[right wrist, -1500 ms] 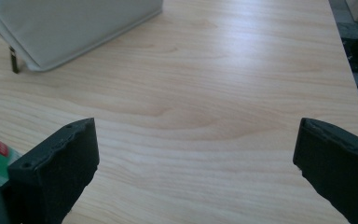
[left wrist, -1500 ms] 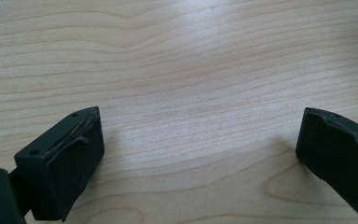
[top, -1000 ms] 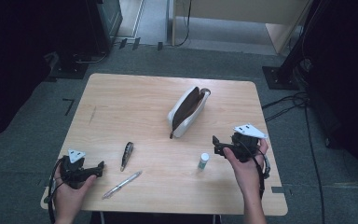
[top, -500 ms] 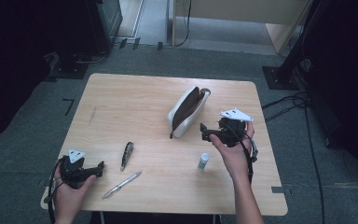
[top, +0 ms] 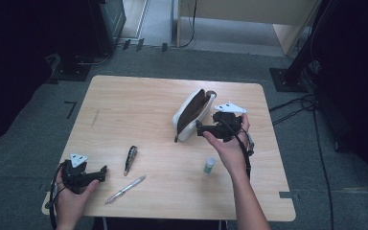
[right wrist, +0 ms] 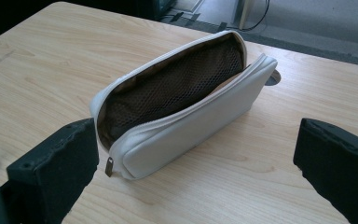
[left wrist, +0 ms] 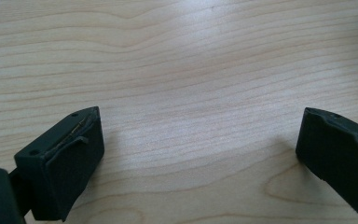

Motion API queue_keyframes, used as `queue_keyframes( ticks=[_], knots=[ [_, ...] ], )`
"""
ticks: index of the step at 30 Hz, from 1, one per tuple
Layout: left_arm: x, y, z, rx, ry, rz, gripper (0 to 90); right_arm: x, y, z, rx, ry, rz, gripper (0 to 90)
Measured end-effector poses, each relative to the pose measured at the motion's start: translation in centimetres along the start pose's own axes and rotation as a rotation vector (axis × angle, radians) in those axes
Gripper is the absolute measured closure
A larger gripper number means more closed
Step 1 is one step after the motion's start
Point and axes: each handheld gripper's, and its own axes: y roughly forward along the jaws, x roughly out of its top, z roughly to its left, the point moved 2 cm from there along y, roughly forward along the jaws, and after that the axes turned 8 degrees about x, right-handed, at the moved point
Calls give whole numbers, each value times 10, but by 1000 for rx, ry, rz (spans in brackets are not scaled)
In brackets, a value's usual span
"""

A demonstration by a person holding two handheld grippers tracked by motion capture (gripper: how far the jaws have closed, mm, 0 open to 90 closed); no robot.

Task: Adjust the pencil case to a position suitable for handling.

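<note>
Pale wooden surface point(top: 139, 105) carries the open white pencil pouch point(right wrist: 182, 107) just ahead of the right gripper point(top: 210, 128), whose jaws stand wide apart, so a careless push risks toppling the soft pouch.

On my light wooden table point(top: 124, 105) I count one white zippered pouch with a brown mesh lining point(top: 191, 115), lying open. There are two pen-like things: one dark stubby pen point(top: 131, 159) and one slim silver pen point(top: 125, 189). One small white bottle with a green cap point(top: 209, 166) makes four loose items. I hold two black two-jaw grippers, the left gripper point(top: 101, 173) and the right gripper point(top: 199, 128).
</note>
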Motion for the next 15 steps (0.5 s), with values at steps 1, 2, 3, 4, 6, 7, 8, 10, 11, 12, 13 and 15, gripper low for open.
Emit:
queue_keyframes(
  ticks=[1,2,3,4,6,7,8,10,11,12,13,15],
  knots=[
    [0,0,0,0,0,0,12,2,3,-1,1,-4,6,0],
    [0,0,0,0,-1,0,12,3,5,-1,0,0,8,0],
    [0,0,0,0,1,1,12,4,7,-1,-4,3,12,0],
    [0,0,0,0,1,0,12,4,9,-2,-4,4,17,0],
    [0,0,0,-1,1,1,12,5,12,-3,-8,9,22,0],
    [0,0,0,0,-1,0,12,6,16,-5,-10,16,31,0],
    [0,0,0,0,1,0,12,6,16,-5,-10,16,31,0],
    [0,0,0,-1,0,0,12,8,21,-7,-12,17,39,0],
    [0,0,0,0,0,0,12,9,23,-8,-17,19,42,0],
    [0,0,0,0,0,0,12,9,25,-9,-16,23,48,0],
    [0,0,0,0,0,0,12,10,26,-10,-17,28,53,0],
    [0,0,0,0,-1,0,12,11,30,-11,-16,36,56,0]
  ],
)
